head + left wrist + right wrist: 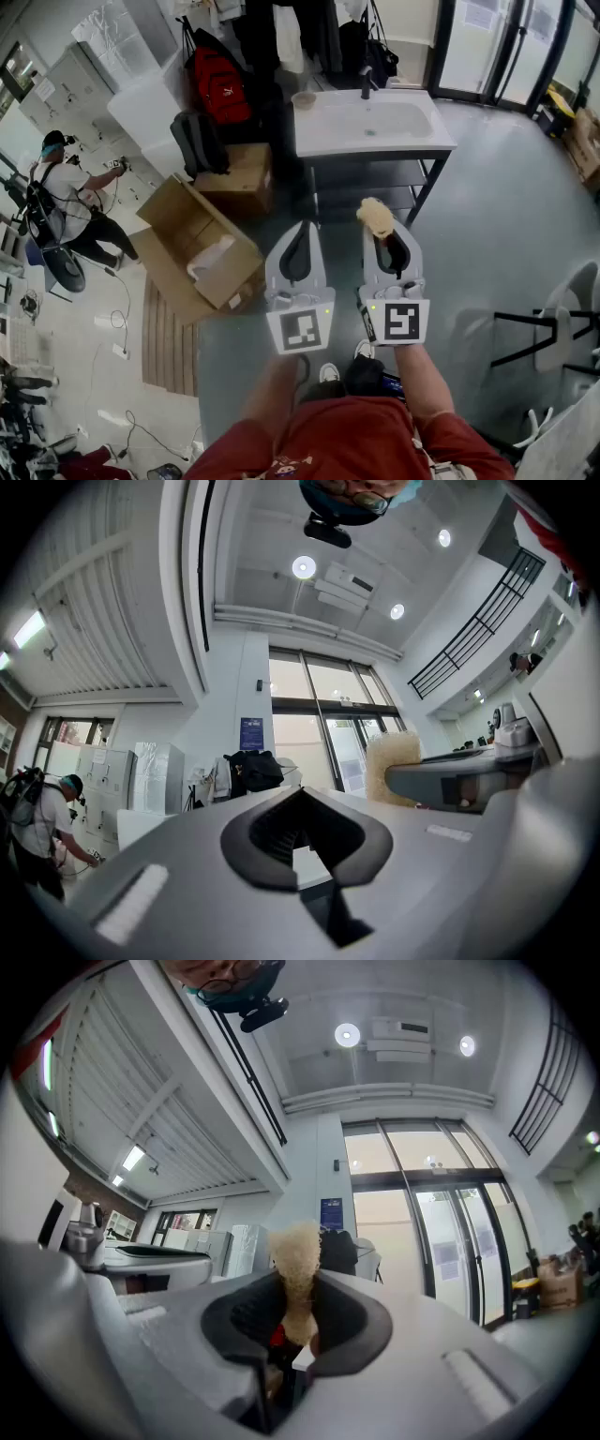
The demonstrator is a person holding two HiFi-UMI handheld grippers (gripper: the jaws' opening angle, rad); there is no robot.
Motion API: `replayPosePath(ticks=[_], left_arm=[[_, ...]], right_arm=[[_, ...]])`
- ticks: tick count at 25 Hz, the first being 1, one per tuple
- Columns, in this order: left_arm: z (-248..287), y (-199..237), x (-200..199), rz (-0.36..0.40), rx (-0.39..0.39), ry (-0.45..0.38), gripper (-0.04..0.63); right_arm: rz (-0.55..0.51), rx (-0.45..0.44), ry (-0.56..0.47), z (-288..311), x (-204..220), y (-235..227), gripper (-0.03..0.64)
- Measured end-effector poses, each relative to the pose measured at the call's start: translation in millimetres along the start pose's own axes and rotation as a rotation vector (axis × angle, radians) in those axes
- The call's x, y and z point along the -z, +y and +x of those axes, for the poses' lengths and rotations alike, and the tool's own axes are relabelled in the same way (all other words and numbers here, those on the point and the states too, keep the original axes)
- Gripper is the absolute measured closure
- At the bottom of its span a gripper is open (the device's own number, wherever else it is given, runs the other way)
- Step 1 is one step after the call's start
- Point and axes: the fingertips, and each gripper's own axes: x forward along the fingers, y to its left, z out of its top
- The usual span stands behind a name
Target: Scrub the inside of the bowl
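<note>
1. My left gripper (300, 232) has its jaws closed together. Its own view shows nothing between them.
2. My right gripper (385, 234) is clamped on a pale yellow sponge (377, 217). The sponge's rough top stands up above the jaw tips, and its lower part is pinched between the dark pads.
3. I hold both grippers side by side, close to each other but not touching, over the grey floor (487, 253). Both tilt a little upward, so their own views look at the ceiling lights and glass doors rather than at the work.
4. The bowl (304, 99), small and tan, sits on the back left corner of the white sink (323, 141). It is left of the basin and left of the black tap (367, 82).
5. The bowl is well apart from both grippers, and neither one touches it. The sink stands ahead of me, with dark shelves under it.
6. To my left an open cardboard box (192, 248) lies on the floor, with a red backpack (220, 84) behind it.
7. At the far left a person (61, 192) in a white shirt is leaning forward.
</note>
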Motion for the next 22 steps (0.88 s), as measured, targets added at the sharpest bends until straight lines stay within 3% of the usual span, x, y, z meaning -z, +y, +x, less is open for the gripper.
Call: replayPosePath(ticks=[10,22], left_arm=[[-71.3,6.8,-30.8,0.008,-0.001,-0.037,0.589],[-66.9,-38.7,-43.2,0.021,-0.025,-0.047,0.589]], right_arm=[[-0.007,-0.021,-0.009,-54.3,-28.5,46.0,0.541],[0.049,-0.009,-0.035,-73.0,-35.1,3.5,0.541]])
